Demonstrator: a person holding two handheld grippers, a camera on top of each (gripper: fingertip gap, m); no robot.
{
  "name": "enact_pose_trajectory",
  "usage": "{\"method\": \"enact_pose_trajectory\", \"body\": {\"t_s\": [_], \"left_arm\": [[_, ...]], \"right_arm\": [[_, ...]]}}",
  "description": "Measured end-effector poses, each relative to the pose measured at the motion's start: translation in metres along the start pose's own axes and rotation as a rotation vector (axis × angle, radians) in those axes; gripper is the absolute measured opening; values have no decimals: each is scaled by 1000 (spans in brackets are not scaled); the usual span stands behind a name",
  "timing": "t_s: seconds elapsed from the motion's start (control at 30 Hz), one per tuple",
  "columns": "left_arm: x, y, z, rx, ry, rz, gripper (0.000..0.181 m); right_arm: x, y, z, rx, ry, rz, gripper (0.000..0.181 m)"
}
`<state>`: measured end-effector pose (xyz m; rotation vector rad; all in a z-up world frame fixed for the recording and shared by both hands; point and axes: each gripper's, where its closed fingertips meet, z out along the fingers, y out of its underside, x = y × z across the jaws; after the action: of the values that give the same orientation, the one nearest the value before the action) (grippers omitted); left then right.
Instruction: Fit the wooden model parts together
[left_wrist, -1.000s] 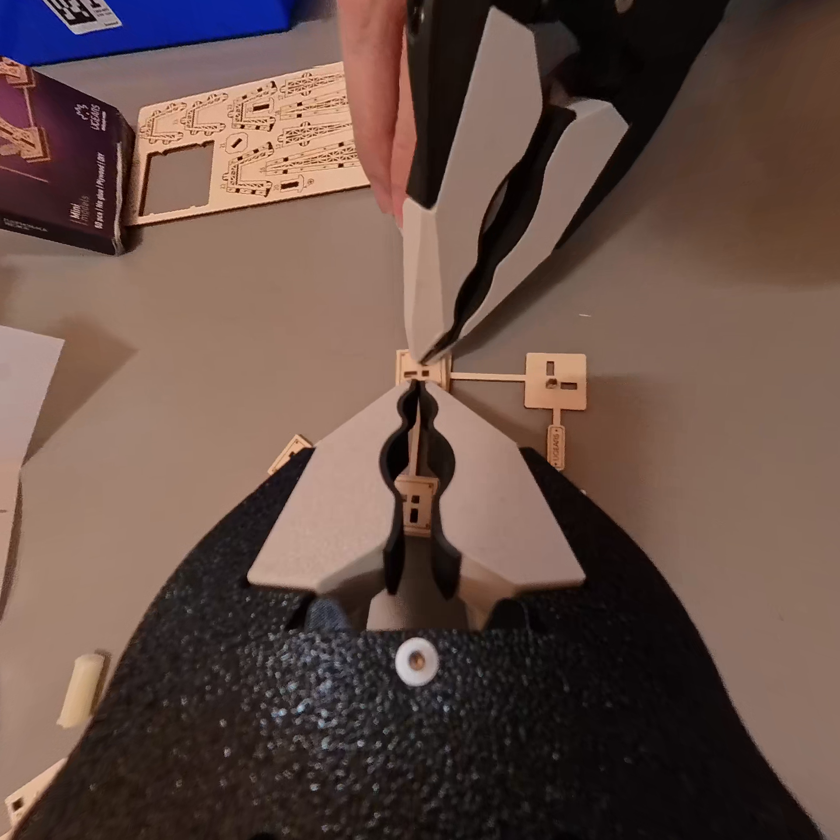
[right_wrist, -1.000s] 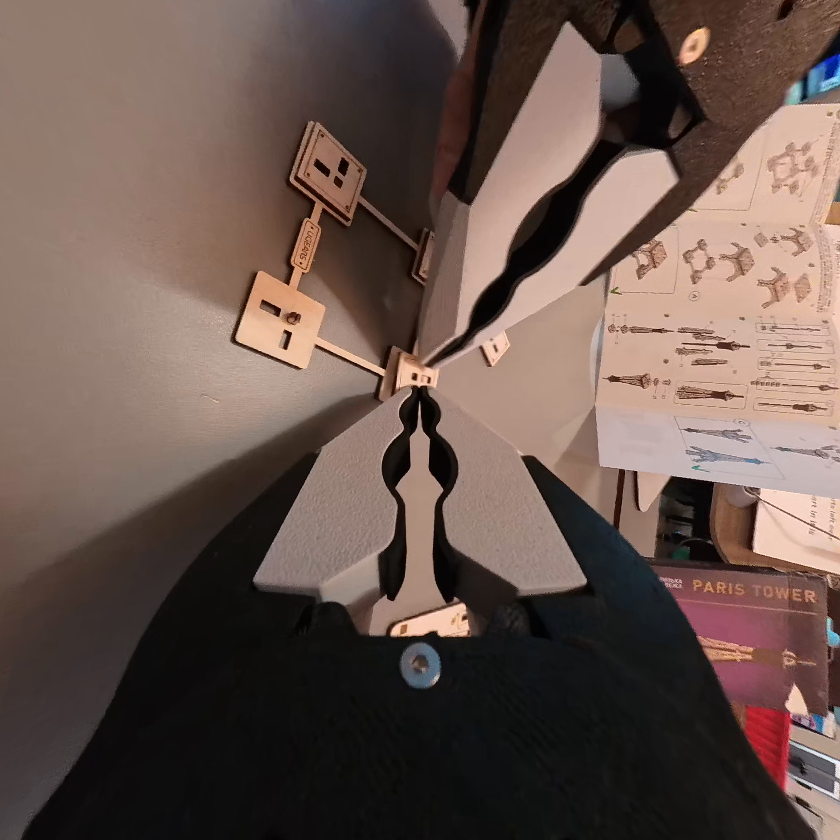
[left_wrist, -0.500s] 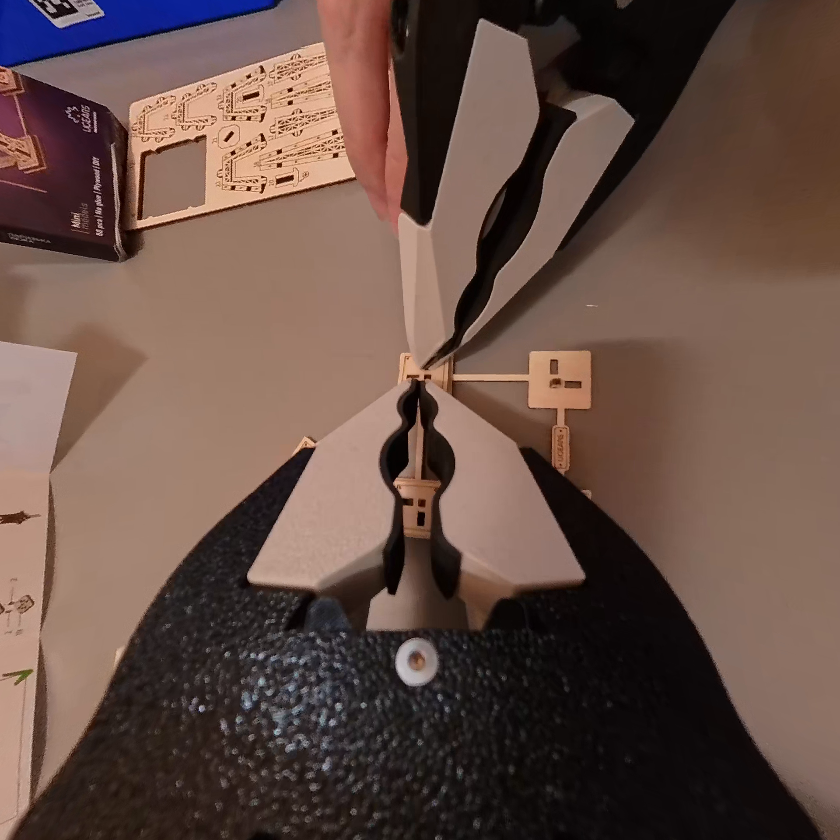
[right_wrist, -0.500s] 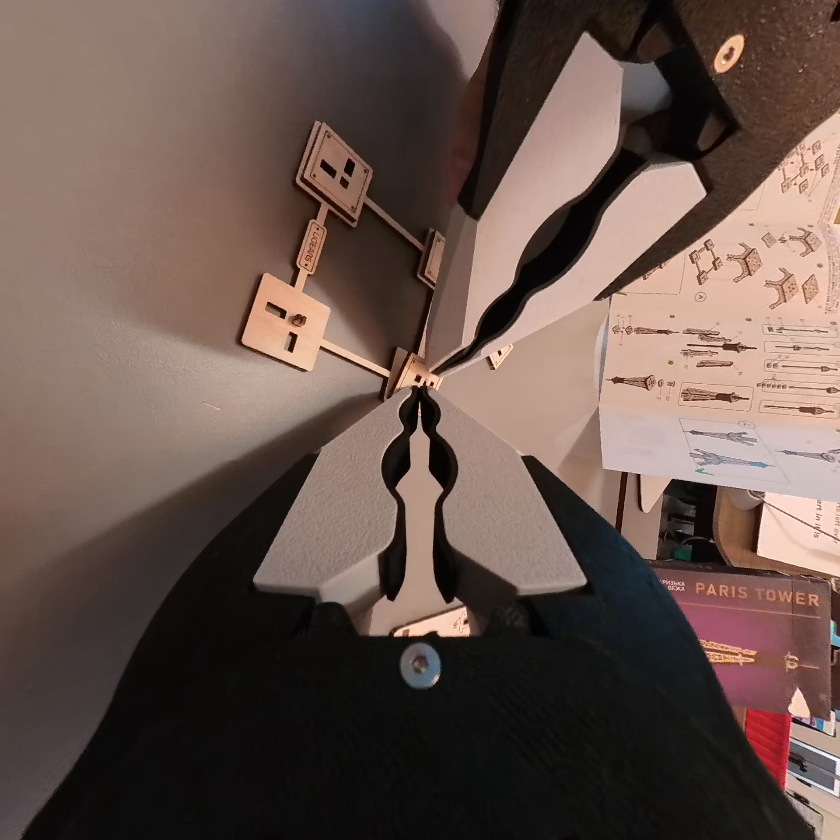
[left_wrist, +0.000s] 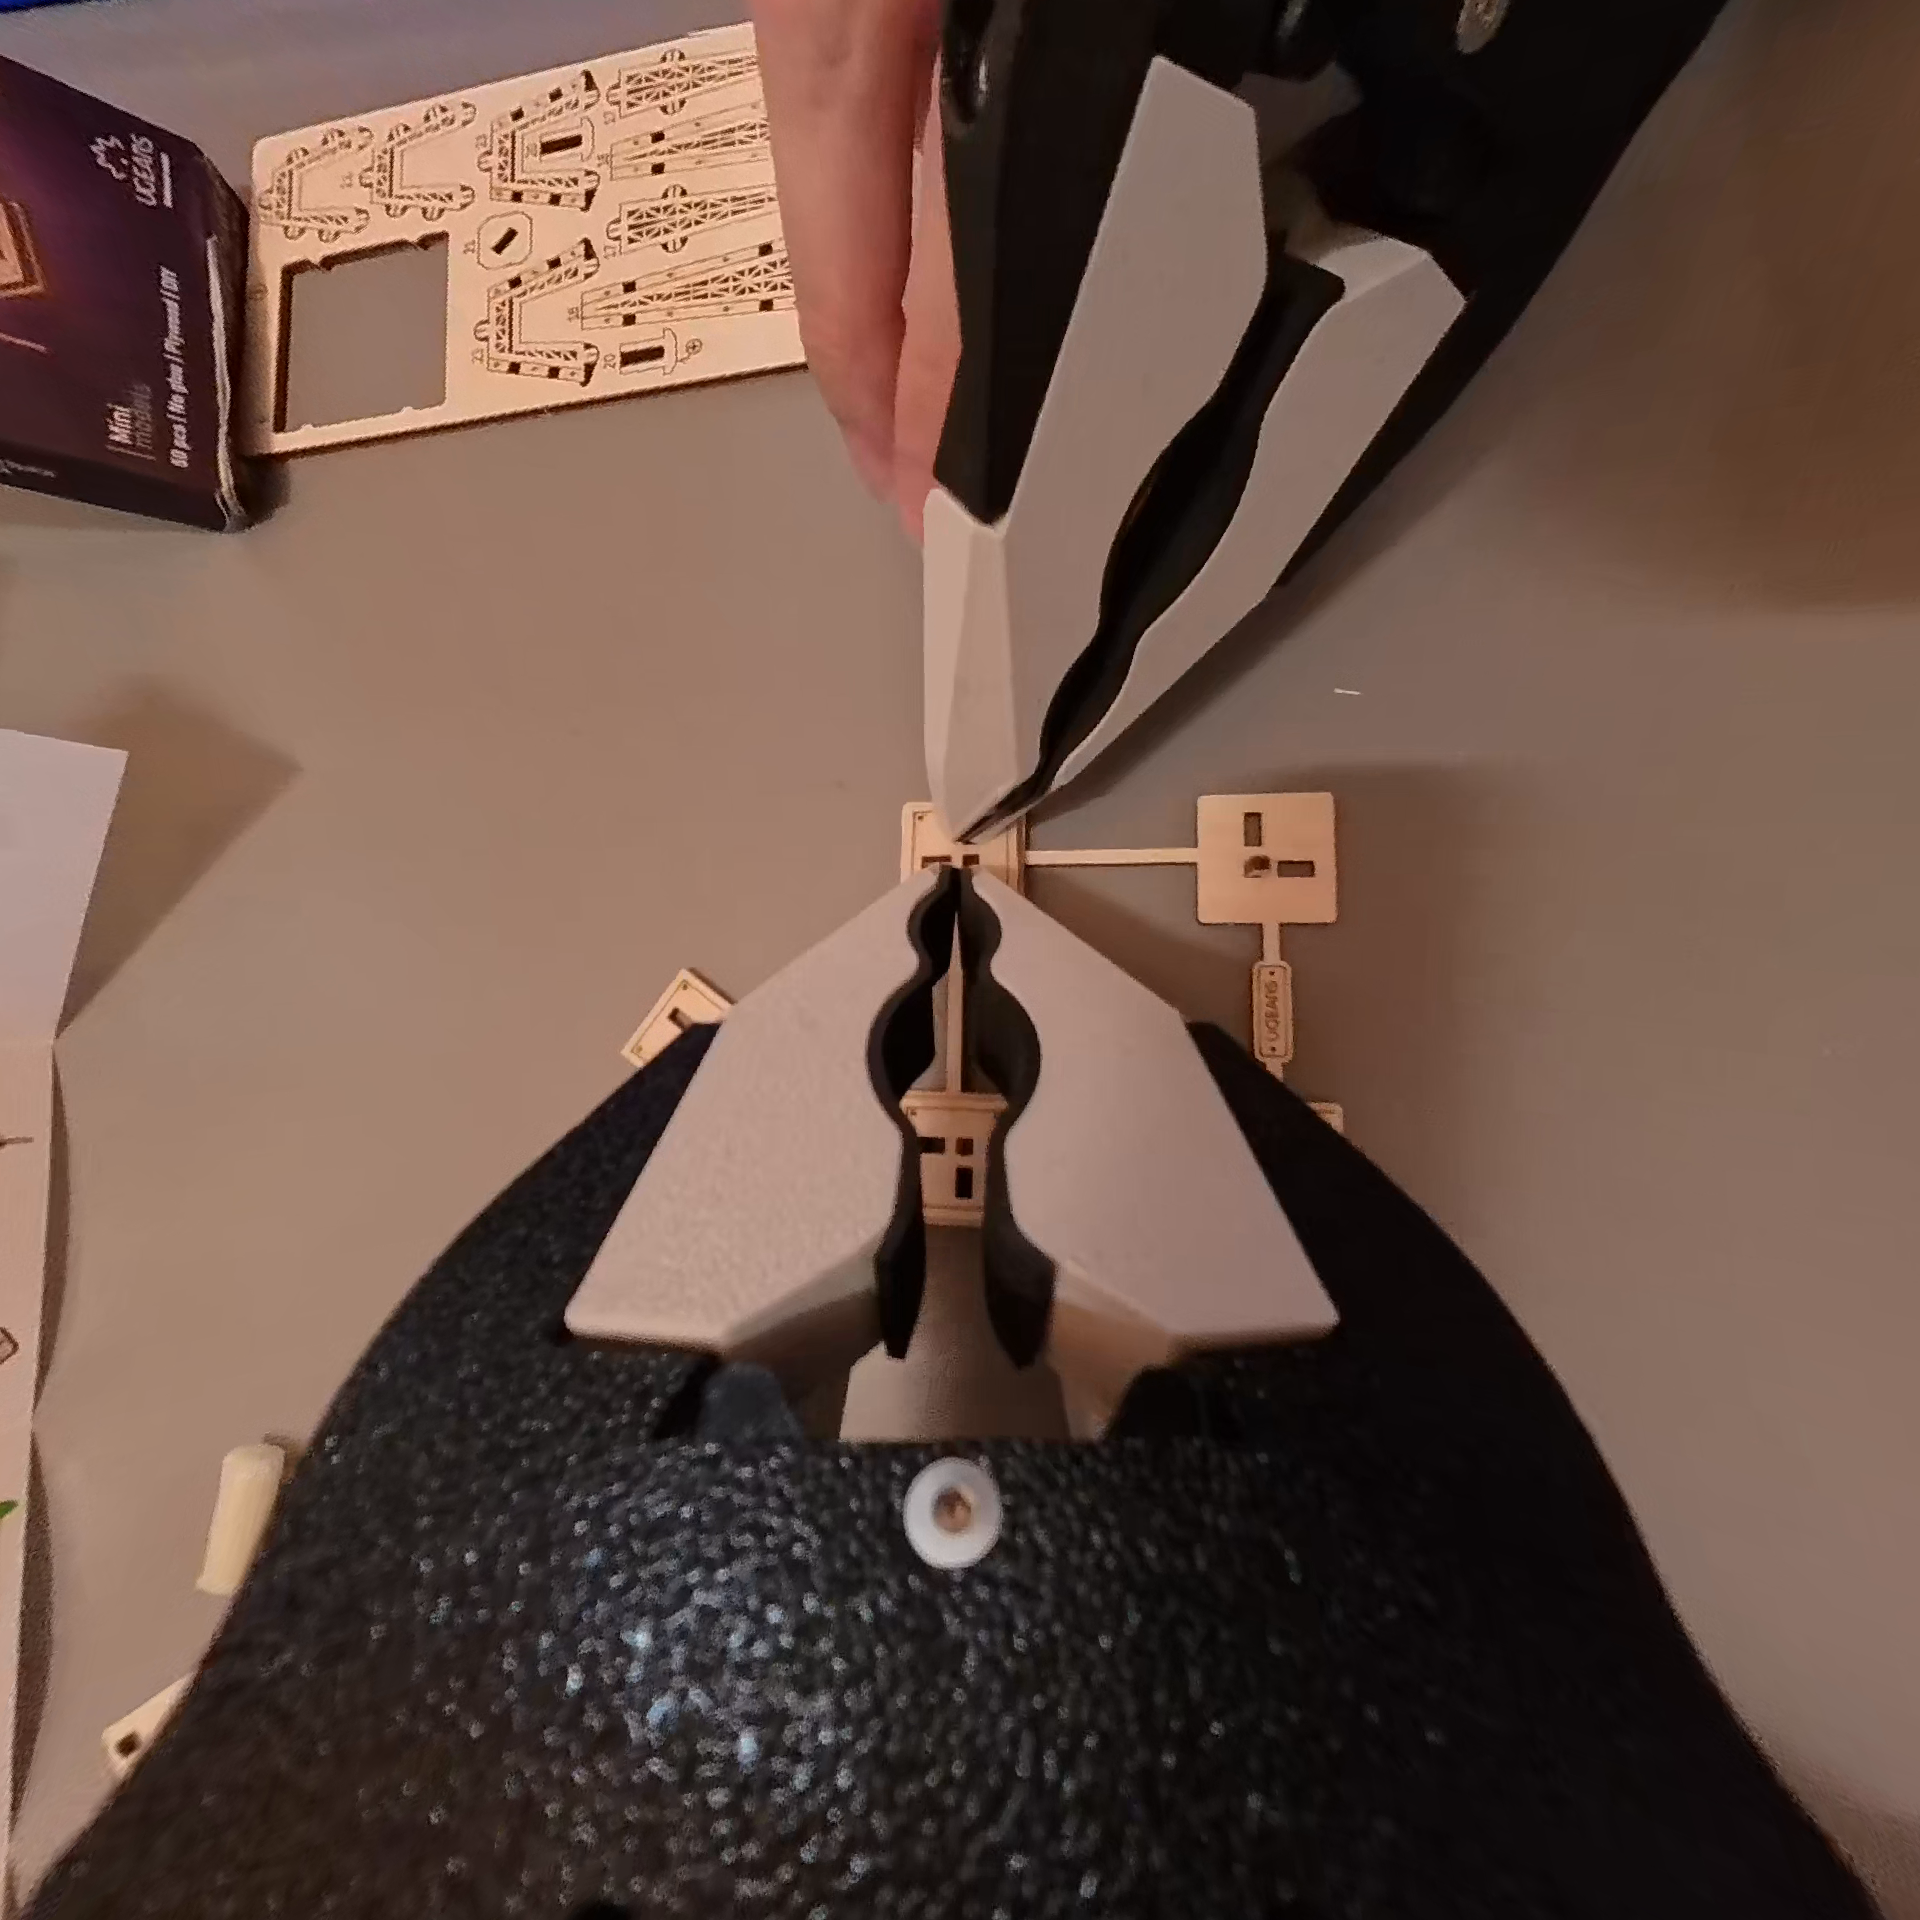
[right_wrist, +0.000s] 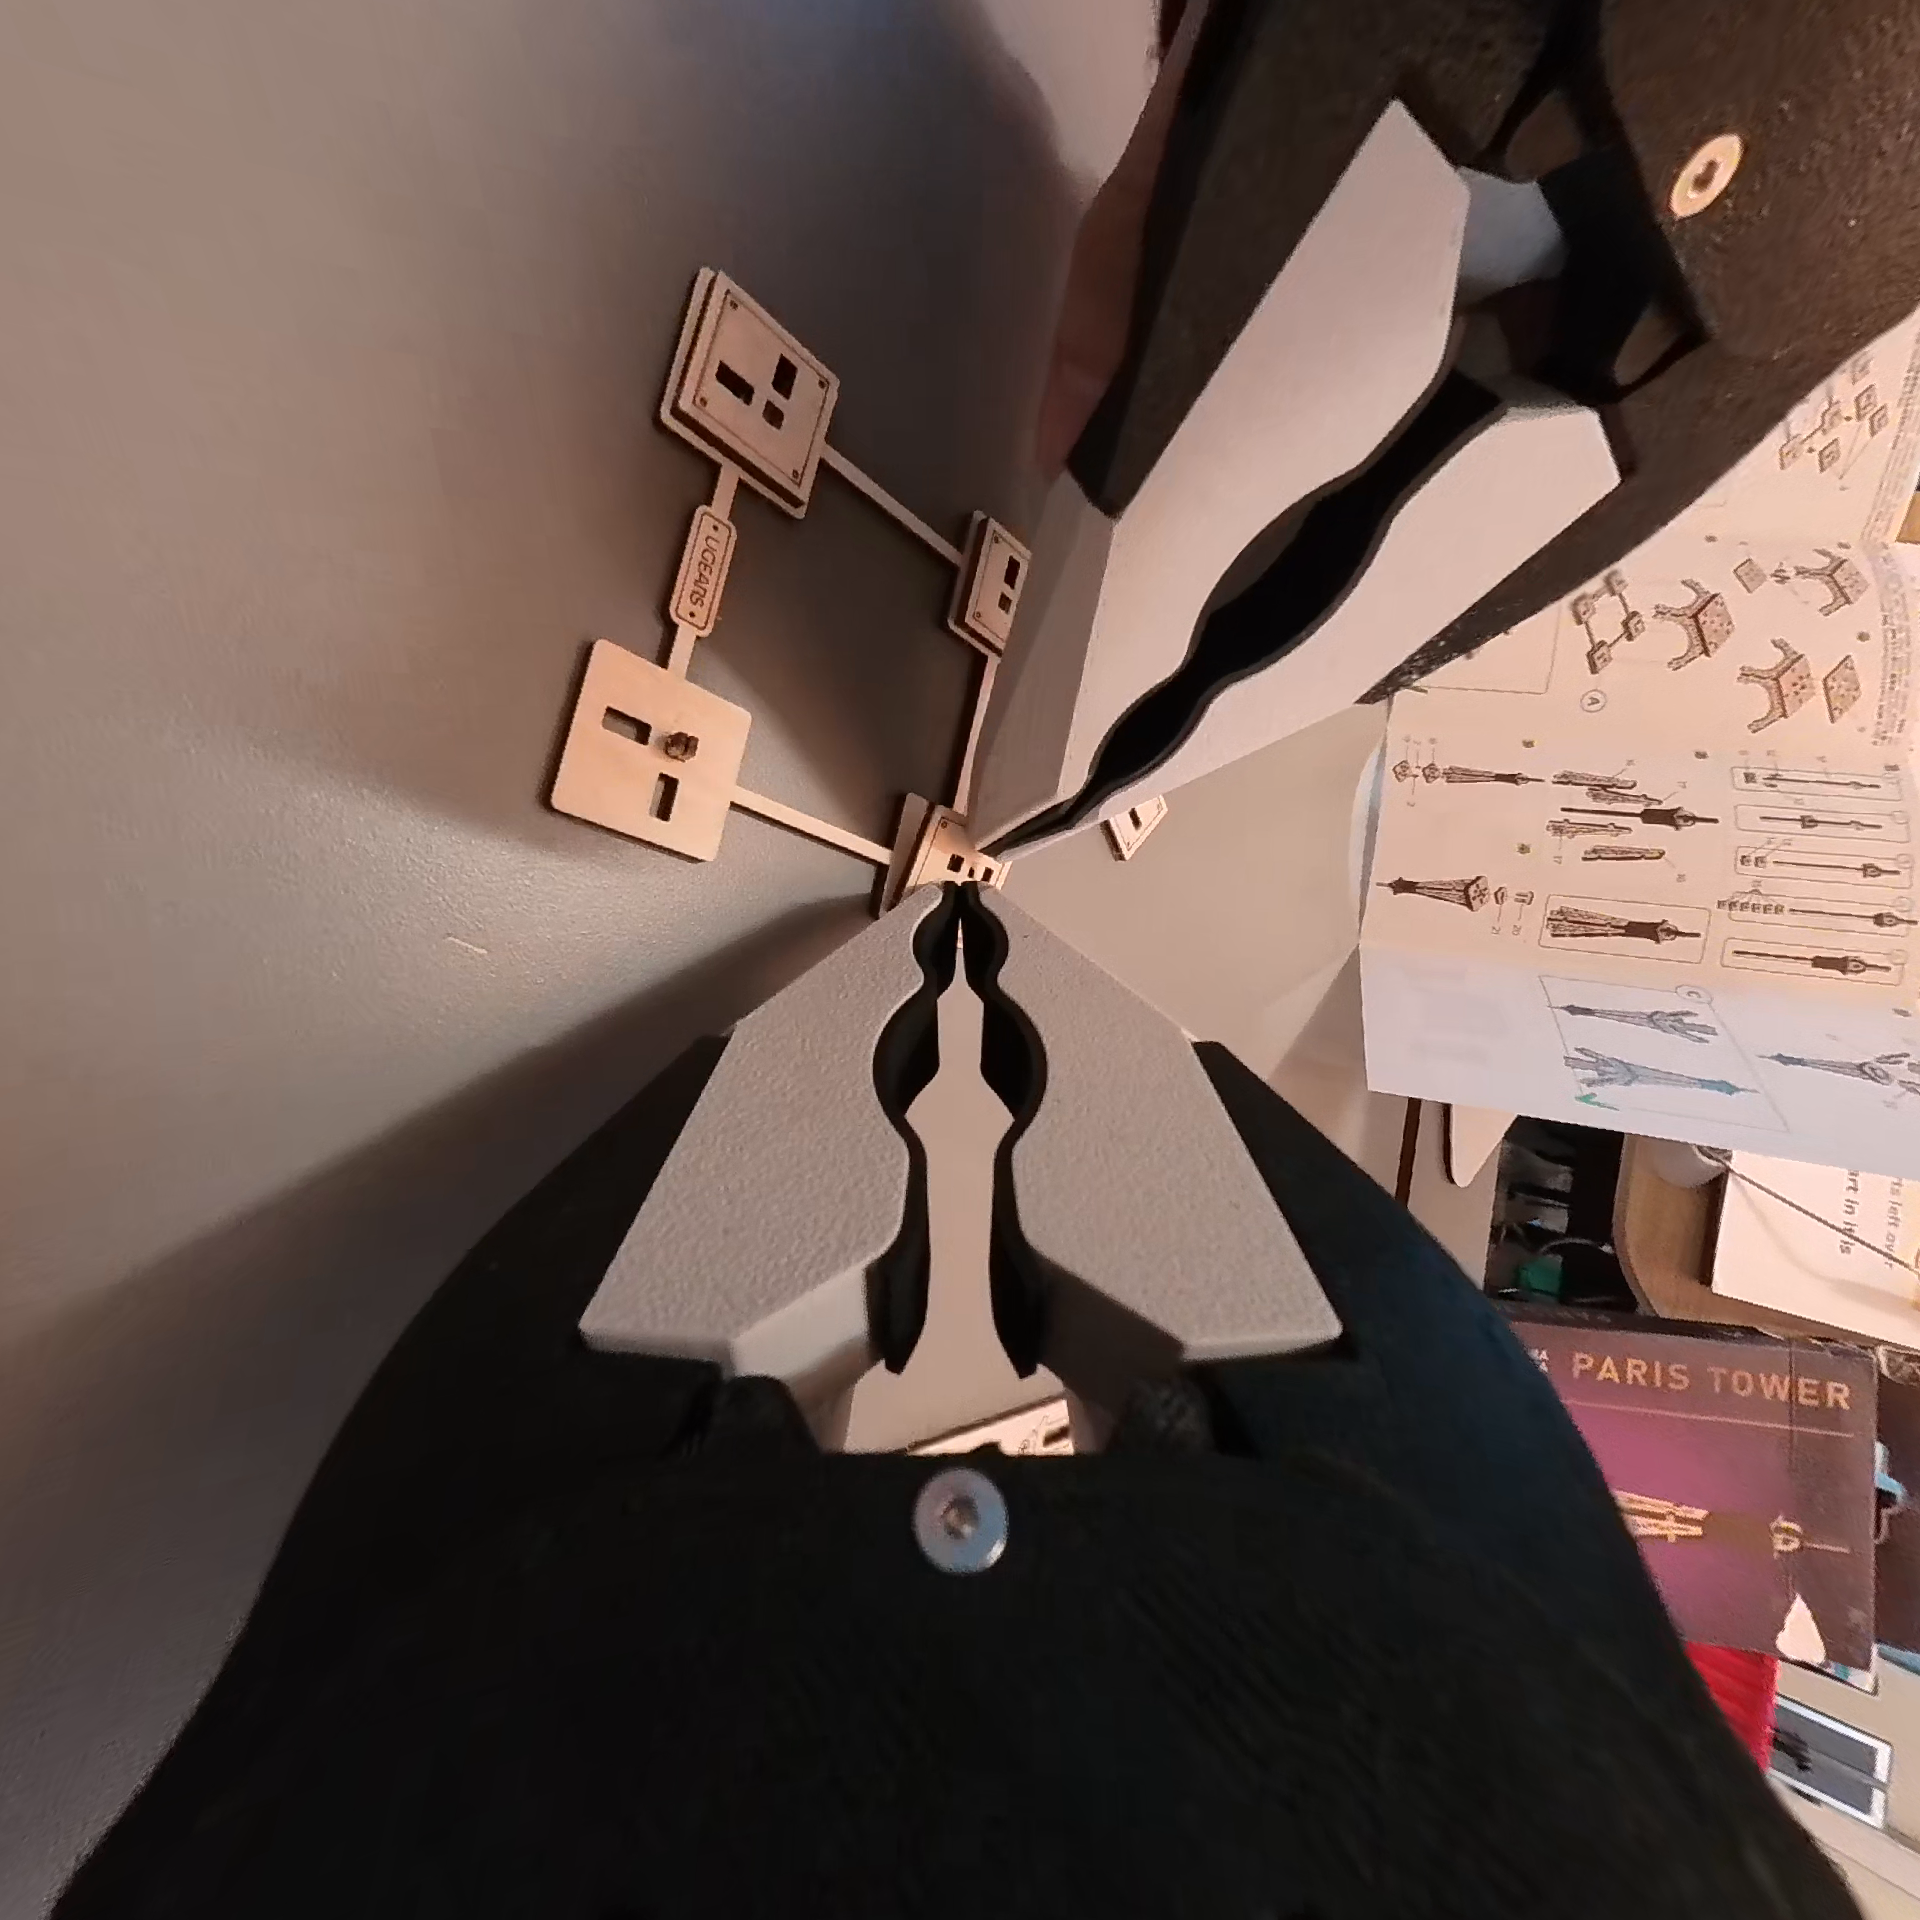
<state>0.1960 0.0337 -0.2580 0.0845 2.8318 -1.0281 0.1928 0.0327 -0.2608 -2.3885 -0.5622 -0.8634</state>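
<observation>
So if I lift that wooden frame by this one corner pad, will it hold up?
Probably floppy: the frame is four square pads joined only by very thin strips, so it may sag or twist. Likely fragile too; the strips look easy to snap. It looks light, flat plywood, so the shut left gripper and right gripper should carry it.

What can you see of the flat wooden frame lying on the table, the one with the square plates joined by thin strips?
The wooden frame is pale, thin laser-cut plywood lying flat on the grey table. Square plates with small rectangular slots sit at its corners, joined by narrow strips; one strip carries a small engraved tag. Two plates look doubled, with a second layer stacked on. Both grippers, the left gripper and right gripper, meet at one small corner plate, tips nearly shut on it.
</observation>
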Motion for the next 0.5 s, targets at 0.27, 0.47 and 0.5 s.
{"method": "enact_pose_trajectory", "body": {"t_s": [0.27, 0.47, 0.5], "left_arm": [[1, 2, 0, -23, 0, -4, 0], [1, 2, 0, -29, 13, -25, 0], [1, 2, 0, -28, 19, -31, 0]], "right_arm": [[-1, 0, 1, -2, -68, 29, 0], [-1, 1, 2, -39, -82, 2, 0], [-1, 1, 2, -44, -79, 3, 0]]}}
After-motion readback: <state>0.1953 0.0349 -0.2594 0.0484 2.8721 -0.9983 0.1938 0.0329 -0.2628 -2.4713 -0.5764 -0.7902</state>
